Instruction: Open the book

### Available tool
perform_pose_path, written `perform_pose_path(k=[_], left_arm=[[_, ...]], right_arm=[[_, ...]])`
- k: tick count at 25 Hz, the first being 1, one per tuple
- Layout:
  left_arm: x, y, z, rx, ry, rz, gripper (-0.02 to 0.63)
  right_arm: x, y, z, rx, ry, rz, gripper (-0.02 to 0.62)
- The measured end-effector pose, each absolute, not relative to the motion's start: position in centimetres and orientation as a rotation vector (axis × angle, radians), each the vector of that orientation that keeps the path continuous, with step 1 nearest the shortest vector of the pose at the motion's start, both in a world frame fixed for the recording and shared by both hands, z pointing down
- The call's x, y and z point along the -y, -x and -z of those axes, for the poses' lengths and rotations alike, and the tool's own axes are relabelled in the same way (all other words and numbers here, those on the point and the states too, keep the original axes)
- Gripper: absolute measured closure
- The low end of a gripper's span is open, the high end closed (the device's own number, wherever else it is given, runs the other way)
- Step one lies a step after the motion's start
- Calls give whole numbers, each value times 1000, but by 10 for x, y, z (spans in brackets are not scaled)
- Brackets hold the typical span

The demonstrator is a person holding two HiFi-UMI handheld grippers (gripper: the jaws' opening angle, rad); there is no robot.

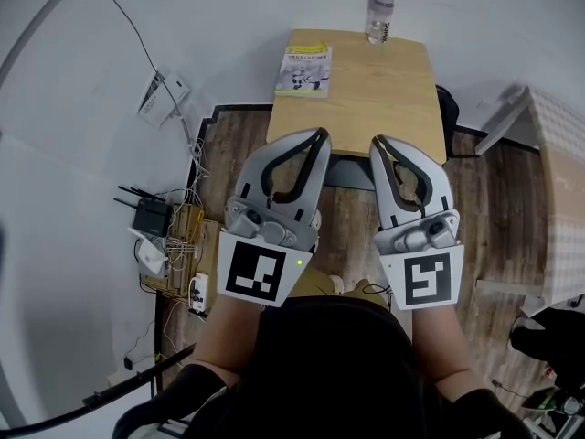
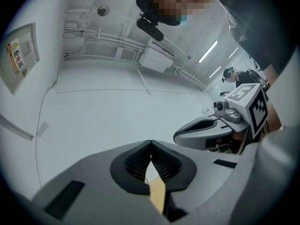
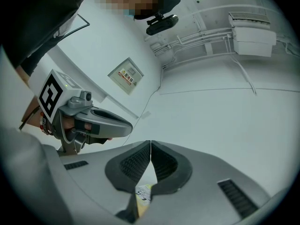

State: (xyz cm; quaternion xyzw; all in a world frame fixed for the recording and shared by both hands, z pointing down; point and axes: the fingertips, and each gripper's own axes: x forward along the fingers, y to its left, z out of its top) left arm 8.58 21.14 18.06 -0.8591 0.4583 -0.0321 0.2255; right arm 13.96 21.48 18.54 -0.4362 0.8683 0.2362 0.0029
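Note:
A closed book (image 1: 304, 69) with a yellow and white cover lies at the far left corner of a small wooden table (image 1: 366, 99). Both grippers hover side by side above the table's near edge, well short of the book. My left gripper (image 1: 320, 135) is shut with nothing in it, and so is my right gripper (image 1: 377, 142). In the left gripper view the pads (image 2: 161, 165) meet, with a strip of wood showing below them. Under the closed pads (image 3: 161, 165) in the right gripper view, a corner of the book (image 3: 143, 194) shows.
A clear water bottle (image 1: 380, 15) stands at the table's far edge. On the floor to the left lie a router (image 1: 152, 218), cables and a power strip (image 1: 197, 293). A dark chair (image 1: 448, 108) and a white table (image 1: 558, 154) stand to the right.

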Motion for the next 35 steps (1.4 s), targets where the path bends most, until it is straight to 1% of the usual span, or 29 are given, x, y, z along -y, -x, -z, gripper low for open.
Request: perform_pose_path(k=[12,24,35], left_arm=[[-141,-78,-188,-1224,2425,85,594],[-59,-36,-190,-1235,2430,122,595],[10,-11,-187,-1202,2465,92,595]], right_arm=[[-148,-131,-192,-2723,1423,-711,566],[-64,-96,-191,-2721,1443,-679,566],[1,-68,-187,-2721,1493,-688,566]])
